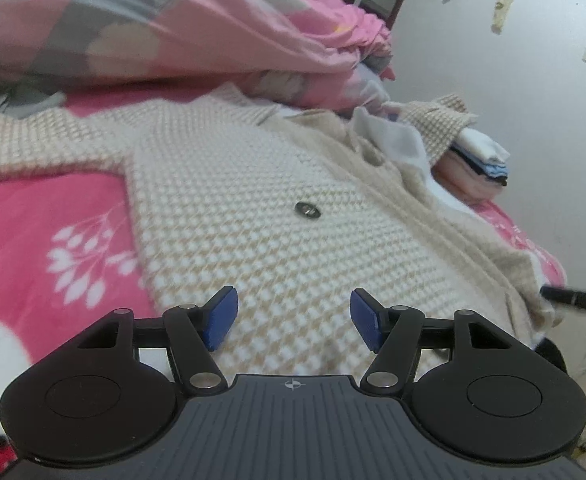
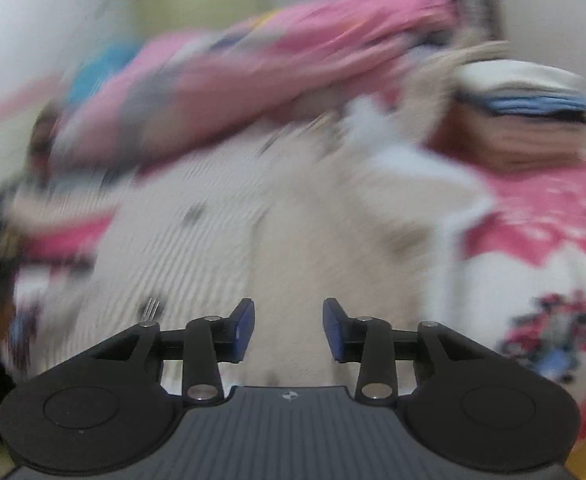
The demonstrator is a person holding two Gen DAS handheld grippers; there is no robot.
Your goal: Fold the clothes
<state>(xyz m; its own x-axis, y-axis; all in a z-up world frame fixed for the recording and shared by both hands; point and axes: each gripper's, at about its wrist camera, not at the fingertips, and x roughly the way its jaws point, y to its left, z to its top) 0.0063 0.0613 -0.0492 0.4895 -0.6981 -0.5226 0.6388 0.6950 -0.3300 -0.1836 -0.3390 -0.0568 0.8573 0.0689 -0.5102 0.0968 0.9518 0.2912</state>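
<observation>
Hovering low over the bed, the left hand-held gripper (image 1: pixel 294 319) has its blue pads spread wide, released, gripping nothing. Right below and ahead of it lies the beige-and-white checked coat (image 1: pixel 253 216), spread flat on the pink bedsheet (image 1: pixel 45 216) with one sleeve stretched out to the left. A dark round button (image 1: pixel 307 210) sits mid-front. Behind the coat a pink patterned quilt (image 1: pixel 173 28) is heaped up, and at the far right a stack of folded clothes (image 1: pixel 477 164) rests near the white wall (image 1: pixel 533 60).

Over to the right wrist view, heavily blurred. The right hand-held gripper (image 2: pixel 289 330) is also released, pads apart, with nothing between them. The pale coat (image 2: pixel 293 216) fills the middle ground beneath it, the quilt (image 2: pixel 253 72) behind, the folded stack (image 2: pixel 525 104) at upper right, the pink bedsheet (image 2: pixel 541 220) on the right.
</observation>
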